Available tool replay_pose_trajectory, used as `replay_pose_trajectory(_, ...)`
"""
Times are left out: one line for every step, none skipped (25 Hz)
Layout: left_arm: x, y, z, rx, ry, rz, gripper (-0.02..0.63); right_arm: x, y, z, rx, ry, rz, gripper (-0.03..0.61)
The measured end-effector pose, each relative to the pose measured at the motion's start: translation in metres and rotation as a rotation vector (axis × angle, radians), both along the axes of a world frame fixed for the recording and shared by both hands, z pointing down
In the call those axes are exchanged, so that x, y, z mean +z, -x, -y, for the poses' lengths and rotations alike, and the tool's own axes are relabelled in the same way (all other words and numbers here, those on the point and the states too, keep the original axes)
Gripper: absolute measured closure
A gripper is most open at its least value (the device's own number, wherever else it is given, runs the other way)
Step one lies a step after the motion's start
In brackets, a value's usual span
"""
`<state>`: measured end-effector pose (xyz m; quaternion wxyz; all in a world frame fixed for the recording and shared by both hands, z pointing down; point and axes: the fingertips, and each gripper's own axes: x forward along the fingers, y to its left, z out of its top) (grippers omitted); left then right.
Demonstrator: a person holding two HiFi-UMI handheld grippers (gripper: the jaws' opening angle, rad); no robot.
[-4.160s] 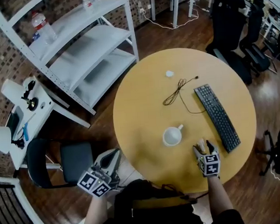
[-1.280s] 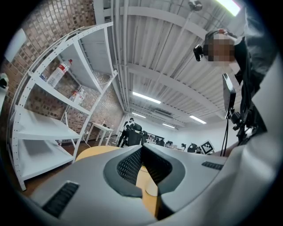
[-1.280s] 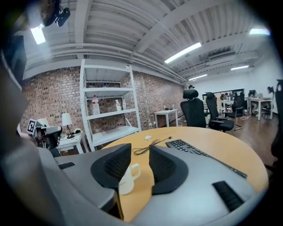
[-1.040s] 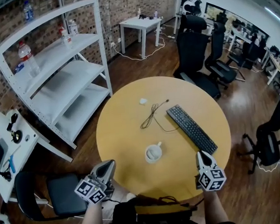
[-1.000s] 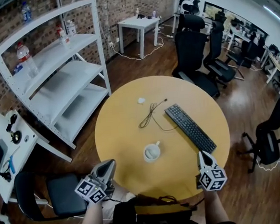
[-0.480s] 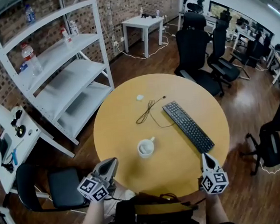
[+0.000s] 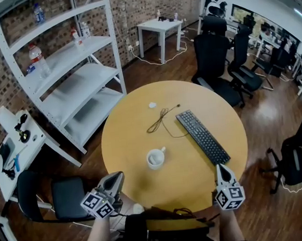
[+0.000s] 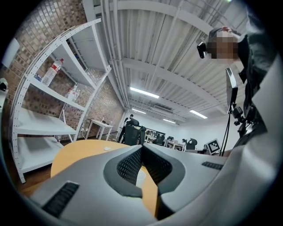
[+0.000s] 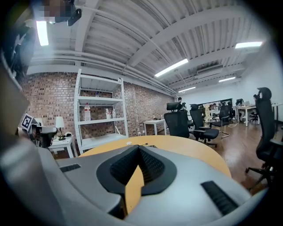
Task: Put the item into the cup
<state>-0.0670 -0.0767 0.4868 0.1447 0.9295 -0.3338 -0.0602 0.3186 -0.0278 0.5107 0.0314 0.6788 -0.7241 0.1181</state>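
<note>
At the counter's near edge, left gripper and right gripper hang, fingers pinched together, empty; cup stands mid-counter beyond them.

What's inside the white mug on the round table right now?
The white ceramic mug stands upright on the round yellow table. Its interior looks pale, and any contents are too small to identify.

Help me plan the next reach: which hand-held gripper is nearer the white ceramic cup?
Left. The left hand-held gripper hangs just near-left of the white ceramic cup; the right hand-held gripper is farther, near-right, by the end of the black keyboard.
</note>
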Motion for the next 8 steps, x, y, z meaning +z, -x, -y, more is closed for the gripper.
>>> replay_pose_trajectory(-0.001, -0.001, 0.000, 0.001, -0.002, -0.003, 0.618, -0.001, -0.001, -0.002, 0.001, -0.005, -0.001, 0.571)
replay_pose_trajectory(-0.001, -0.004, -0.001, 0.005, -0.004, -0.005, 0.618, -0.002, -0.002, -0.003, 0.001, -0.008, -0.003, 0.571)
replay_pose_trajectory(-0.001, -0.007, -0.001, 0.009, -0.006, -0.008, 0.618, -0.003, -0.003, -0.005, 0.001, -0.010, -0.003, 0.570)
replay_pose_trajectory(-0.001, -0.010, -0.002, 0.013, -0.006, -0.010, 0.618, -0.004, -0.005, -0.006, -0.001, -0.010, -0.004, 0.571)
replay_pose_trajectory(-0.001, -0.014, -0.002, 0.014, -0.007, -0.013, 0.618, -0.005, -0.006, -0.007, -0.003, -0.010, -0.005, 0.571)
replay_pose_trajectory(0.000, -0.017, -0.003, 0.013, -0.007, -0.015, 0.618, -0.005, -0.008, -0.008, -0.005, -0.010, -0.008, 0.571)
replay_pose_trajectory(0.000, -0.020, -0.003, 0.010, -0.008, -0.017, 0.618, -0.006, -0.010, -0.008, -0.006, -0.011, -0.012, 0.570)
replay_pose_trajectory(0.001, -0.023, -0.004, 0.006, -0.010, -0.019, 0.618, -0.006, -0.013, -0.008, -0.008, -0.012, -0.015, 0.571)
